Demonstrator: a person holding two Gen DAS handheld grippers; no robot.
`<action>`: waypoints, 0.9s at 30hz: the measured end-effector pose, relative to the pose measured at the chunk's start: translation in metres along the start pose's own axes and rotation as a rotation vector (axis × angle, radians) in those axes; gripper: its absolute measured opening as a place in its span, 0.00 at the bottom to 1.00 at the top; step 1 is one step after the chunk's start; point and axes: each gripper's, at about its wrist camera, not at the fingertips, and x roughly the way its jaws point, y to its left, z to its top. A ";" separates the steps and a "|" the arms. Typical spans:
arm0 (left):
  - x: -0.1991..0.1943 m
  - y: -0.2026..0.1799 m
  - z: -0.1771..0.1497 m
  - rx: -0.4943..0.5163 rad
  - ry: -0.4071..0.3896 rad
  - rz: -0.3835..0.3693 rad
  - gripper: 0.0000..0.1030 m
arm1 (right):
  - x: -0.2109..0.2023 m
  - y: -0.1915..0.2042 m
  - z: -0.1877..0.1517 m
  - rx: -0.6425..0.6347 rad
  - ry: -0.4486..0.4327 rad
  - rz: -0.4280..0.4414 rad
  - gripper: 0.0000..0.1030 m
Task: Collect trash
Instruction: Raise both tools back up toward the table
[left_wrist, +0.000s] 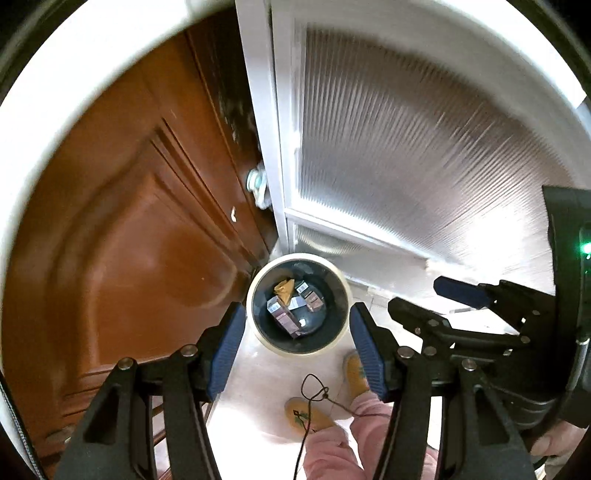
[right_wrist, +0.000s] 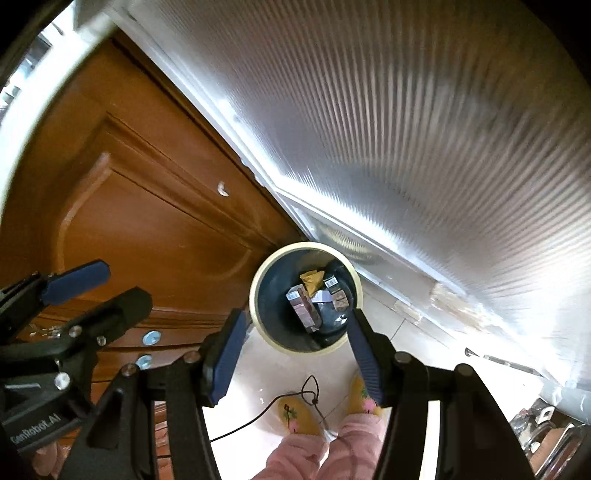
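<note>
A round trash bin with a cream rim (left_wrist: 258, 284) (right_wrist: 258, 280) stands on the floor in the corner below both grippers. Inside lie small brown and grey cartons (left_wrist: 284, 317) (right_wrist: 304, 306) and a crumpled yellow-brown paper (left_wrist: 284, 288) (right_wrist: 312, 278). My left gripper (left_wrist: 297, 354) is open and empty, high above the bin; it also shows in the right wrist view (right_wrist: 107, 288). My right gripper (right_wrist: 295, 358) is open and empty above the bin, and shows at the right of the left wrist view (left_wrist: 417, 295).
A brown wooden door (left_wrist: 129, 221) (right_wrist: 147, 206) stands left of the bin. A white-framed ribbed glass door (left_wrist: 406, 147) (right_wrist: 406, 129) stands right. The person's yellow slippers (left_wrist: 306, 415) (right_wrist: 295, 413) and a thin black cord (left_wrist: 314, 391) are on the pale tile floor.
</note>
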 end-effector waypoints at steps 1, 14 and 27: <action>-0.013 0.000 0.001 -0.001 -0.007 -0.005 0.56 | -0.007 0.002 0.001 -0.003 -0.002 0.001 0.56; -0.186 0.022 0.018 0.061 -0.171 -0.005 0.59 | -0.159 0.062 0.018 -0.067 -0.118 -0.044 0.56; -0.295 0.071 0.081 0.003 -0.354 -0.105 0.65 | -0.278 0.098 0.054 -0.080 -0.344 -0.045 0.59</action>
